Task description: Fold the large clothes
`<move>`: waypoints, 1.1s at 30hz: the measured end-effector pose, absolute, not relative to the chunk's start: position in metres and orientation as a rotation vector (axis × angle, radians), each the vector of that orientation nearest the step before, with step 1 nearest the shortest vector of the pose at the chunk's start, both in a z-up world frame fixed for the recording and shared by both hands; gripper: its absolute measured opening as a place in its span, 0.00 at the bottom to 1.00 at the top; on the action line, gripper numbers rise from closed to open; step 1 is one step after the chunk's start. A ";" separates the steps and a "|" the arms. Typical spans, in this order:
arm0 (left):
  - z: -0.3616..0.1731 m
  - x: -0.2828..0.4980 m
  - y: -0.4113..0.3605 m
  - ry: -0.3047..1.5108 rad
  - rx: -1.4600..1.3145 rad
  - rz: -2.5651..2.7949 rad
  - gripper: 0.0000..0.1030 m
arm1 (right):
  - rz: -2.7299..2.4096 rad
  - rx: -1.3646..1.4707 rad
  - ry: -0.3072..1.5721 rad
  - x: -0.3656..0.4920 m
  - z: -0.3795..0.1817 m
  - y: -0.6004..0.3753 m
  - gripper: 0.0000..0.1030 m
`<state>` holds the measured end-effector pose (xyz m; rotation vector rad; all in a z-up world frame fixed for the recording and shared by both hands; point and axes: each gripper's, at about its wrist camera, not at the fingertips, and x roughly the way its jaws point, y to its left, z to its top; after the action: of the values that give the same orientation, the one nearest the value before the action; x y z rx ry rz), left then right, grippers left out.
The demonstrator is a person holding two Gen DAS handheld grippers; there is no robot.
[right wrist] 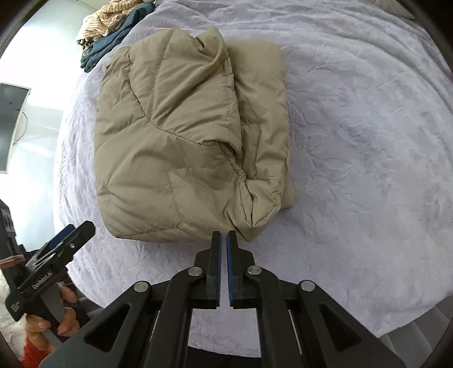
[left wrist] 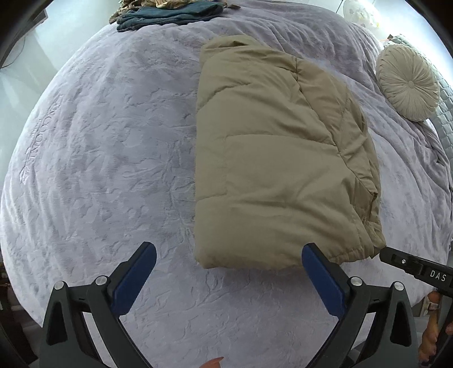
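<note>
A tan puffer jacket (left wrist: pixel 277 158) lies folded into a long bundle on the bed; it also shows in the right wrist view (right wrist: pixel 181 136), with a cuff bunched at its near right corner. My left gripper (left wrist: pixel 229 254) is open and empty, just short of the jacket's near edge. My right gripper (right wrist: pixel 223 237) is shut with nothing between its blue pads, just in front of the jacket's near edge. The right gripper's tip shows in the left wrist view (left wrist: pixel 413 269) beside the jacket's near right corner.
The bed is covered by a lavender plush blanket (left wrist: pixel 99 147). A pile of dark teal and patterned clothes (left wrist: pixel 170 11) lies at the far edge. A round beige pleated cushion (left wrist: pixel 407 82) sits at the right. A monitor (right wrist: pixel 11 121) stands off the bed's left.
</note>
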<state>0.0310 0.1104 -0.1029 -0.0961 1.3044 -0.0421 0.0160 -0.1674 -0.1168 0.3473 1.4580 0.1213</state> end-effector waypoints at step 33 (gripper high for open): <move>0.053 0.022 0.115 1.019 -0.009 0.112 1.00 | -0.005 0.086 1.019 0.023 0.041 -0.144 0.99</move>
<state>0.0221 0.1151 0.0532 -0.0090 1.0186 0.1124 0.0230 -0.1442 0.0410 0.0855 1.0188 -0.0053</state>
